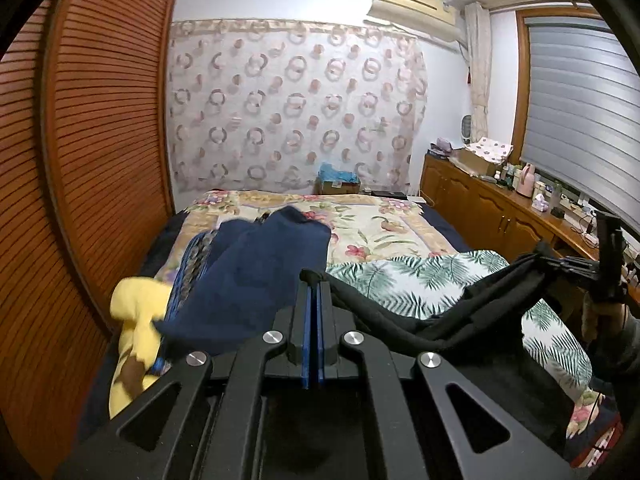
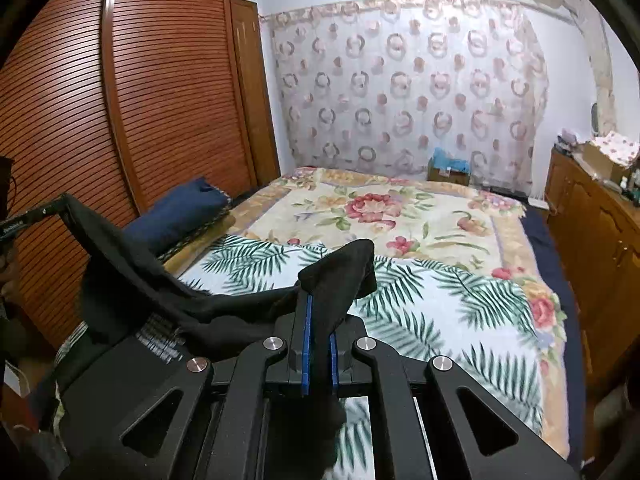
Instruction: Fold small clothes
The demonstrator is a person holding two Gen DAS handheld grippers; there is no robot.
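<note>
A small black garment (image 1: 420, 312) hangs stretched between my two grippers above the bed. My left gripper (image 1: 315, 280) is shut on one corner of it. My right gripper (image 2: 320, 300) is shut on the other end, with black cloth (image 2: 340, 276) bunched over and between its fingers. In the left wrist view the right gripper (image 1: 576, 266) shows at the far right holding the cloth. In the right wrist view the left gripper (image 2: 60, 204) shows at the far left. A palm-leaf print cloth (image 2: 420, 300) lies on the bed under the garment.
A floral blanket (image 2: 380, 208) covers the bed. A dark blue garment pile (image 1: 248, 272) and a yellow item (image 1: 136, 320) lie at the bed's left side. A slatted wooden wardrobe (image 2: 140, 100) stands on the left. A wooden dresser (image 1: 500, 208) with bottles runs along the right.
</note>
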